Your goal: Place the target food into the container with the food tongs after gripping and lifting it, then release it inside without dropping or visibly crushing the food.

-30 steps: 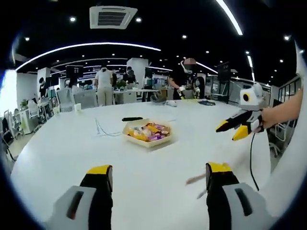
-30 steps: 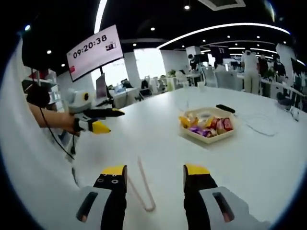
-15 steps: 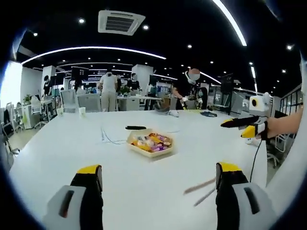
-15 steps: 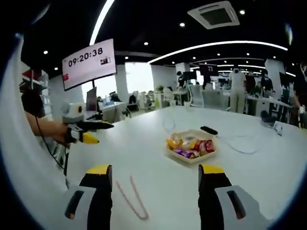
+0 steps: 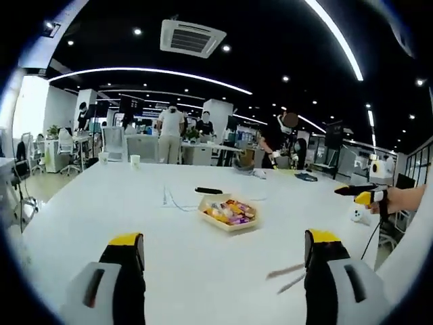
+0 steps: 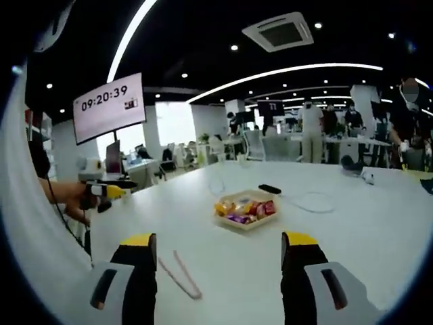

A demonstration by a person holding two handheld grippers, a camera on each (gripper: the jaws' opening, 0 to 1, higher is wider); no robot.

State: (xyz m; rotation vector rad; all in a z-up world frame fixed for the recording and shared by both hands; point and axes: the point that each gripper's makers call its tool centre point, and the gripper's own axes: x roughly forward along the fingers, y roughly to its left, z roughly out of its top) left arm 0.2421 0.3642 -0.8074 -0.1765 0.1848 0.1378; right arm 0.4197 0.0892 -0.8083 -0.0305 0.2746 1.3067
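A shallow beige container (image 5: 230, 222) with colourful wrapped snacks (image 5: 229, 211) sits mid-table, also in the right gripper view as the container (image 6: 245, 220) with the snacks (image 6: 245, 208). Pink food tongs (image 5: 287, 277) lie flat on the table beside my right-hand jaw in the left gripper view. The same tongs (image 6: 180, 275) lie just inside the left jaw in the right gripper view. My left gripper (image 5: 225, 252) stands wide open and empty above the table, well short of the container. My right gripper (image 6: 218, 252) is equally open and empty.
A large white round table (image 5: 101, 203) carries a black flat device (image 5: 210, 191) and a white cable (image 5: 173, 202) behind the container. Paper cups (image 5: 134, 161) stand at its far edge. People and desks fill the office beyond. A clock screen (image 6: 108, 105) hangs at left.
Both grippers' jaws have spread wider than a second ago. Both views have tilted up and turned, so each gripper sits farther toward the edge of the other's view.
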